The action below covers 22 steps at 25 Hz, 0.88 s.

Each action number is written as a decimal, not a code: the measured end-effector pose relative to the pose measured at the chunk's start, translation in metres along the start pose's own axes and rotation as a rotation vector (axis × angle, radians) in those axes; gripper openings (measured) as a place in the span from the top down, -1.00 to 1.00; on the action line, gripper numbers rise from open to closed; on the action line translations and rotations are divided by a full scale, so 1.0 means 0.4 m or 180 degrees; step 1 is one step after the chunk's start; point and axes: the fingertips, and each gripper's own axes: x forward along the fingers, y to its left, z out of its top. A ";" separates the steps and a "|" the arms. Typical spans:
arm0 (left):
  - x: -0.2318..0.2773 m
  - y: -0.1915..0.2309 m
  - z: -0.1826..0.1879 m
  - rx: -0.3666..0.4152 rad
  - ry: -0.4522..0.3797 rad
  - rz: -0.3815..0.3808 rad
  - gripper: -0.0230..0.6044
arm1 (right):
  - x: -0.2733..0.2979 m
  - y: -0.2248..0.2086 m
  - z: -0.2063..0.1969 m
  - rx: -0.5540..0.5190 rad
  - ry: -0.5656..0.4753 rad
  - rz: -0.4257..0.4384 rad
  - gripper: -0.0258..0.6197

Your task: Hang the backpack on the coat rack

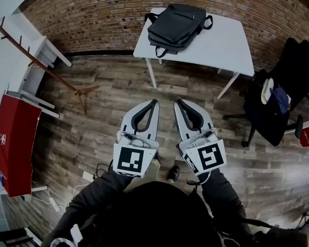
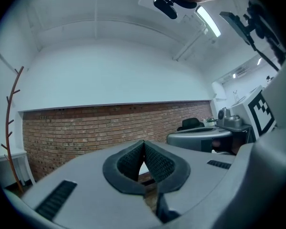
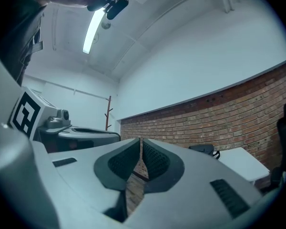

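A dark grey backpack [image 1: 176, 25] lies flat on the white table [image 1: 224, 48] by the brick wall, and shows small in the right gripper view [image 3: 204, 149]. The brown wooden coat rack [image 1: 38, 62] stands at the left, its stem and pegs also in the left gripper view [image 2: 9, 128] and in the right gripper view [image 3: 108, 112]. My left gripper [image 1: 155, 102] and right gripper [image 1: 177, 101] are held side by side over the floor, well short of the table, both pointing at it. Each one's jaws are shut with nothing between them [image 2: 143, 143] [image 3: 140, 140].
A black office chair [image 1: 278, 99] with things piled on it stands right of the table. White shelving [image 1: 38, 73] and a red panel [image 1: 13, 143] line the left wall. Cables [image 1: 95, 171] lie on the wooden floor near my feet.
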 end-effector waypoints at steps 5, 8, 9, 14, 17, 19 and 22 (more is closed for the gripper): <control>0.069 0.109 -0.049 -0.0100 -0.0007 0.0005 0.91 | 0.121 -0.023 -0.028 -0.0037 0.0050 -0.0045 0.89; 0.119 0.181 -0.057 -0.0143 -0.0051 -0.0026 0.90 | 0.207 -0.040 -0.040 -0.0104 0.0119 -0.0074 0.89; 0.137 0.205 -0.060 -0.0164 -0.0062 -0.0036 0.90 | 0.238 -0.048 -0.044 -0.0122 0.0138 -0.0092 0.89; 0.213 0.328 -0.089 -0.0273 -0.0090 -0.0060 0.90 | 0.379 -0.066 -0.074 -0.0127 0.0240 -0.0119 0.89; 0.248 0.390 -0.100 -0.0281 -0.0111 -0.0109 0.90 | 0.451 -0.071 -0.078 -0.0194 0.0300 -0.0140 0.89; 0.266 0.418 -0.102 -0.0296 -0.0135 -0.0155 0.90 | 0.490 -0.078 -0.071 -0.0230 0.0322 -0.0169 0.89; 0.289 0.454 -0.113 -0.0268 -0.0126 -0.0227 0.91 | 0.536 -0.090 -0.058 -0.0296 0.0339 -0.0225 0.89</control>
